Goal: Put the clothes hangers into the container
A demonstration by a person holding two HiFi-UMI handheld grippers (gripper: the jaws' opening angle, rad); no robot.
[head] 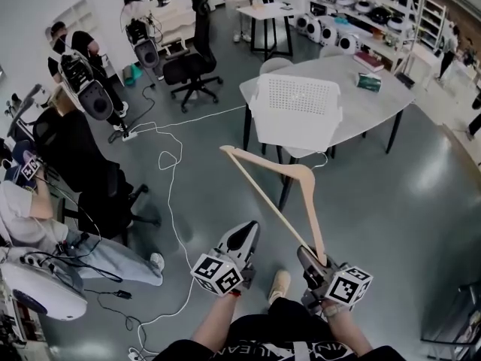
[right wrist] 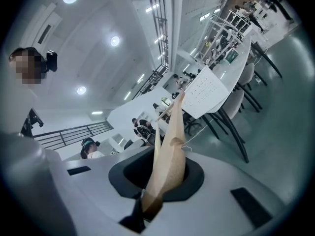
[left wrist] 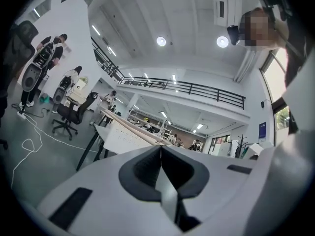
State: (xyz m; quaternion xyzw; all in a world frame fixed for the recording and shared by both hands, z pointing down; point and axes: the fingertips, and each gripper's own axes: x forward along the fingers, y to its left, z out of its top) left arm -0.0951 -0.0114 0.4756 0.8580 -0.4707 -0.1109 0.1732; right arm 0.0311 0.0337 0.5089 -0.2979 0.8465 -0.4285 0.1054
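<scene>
While your right tool [head: 308, 258] pinches the hanger [head: 263, 194] and your left tool [head: 246, 235] sits closed, empty, keep it level. Steer its far tip into the basket [head: 295, 115].

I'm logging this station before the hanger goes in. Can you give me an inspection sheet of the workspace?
Surface: white table, mostly bare.
Job's things: white perforated container at the table's near edge; wooden hanger in the air, short of it.
Clutter: green box on the table.
Grippers: right tongs shut on the hanger's end; left tongs shut, empty.
Cables: white cable looping across the floor.
Surroundings: office chair; people at left.
</scene>
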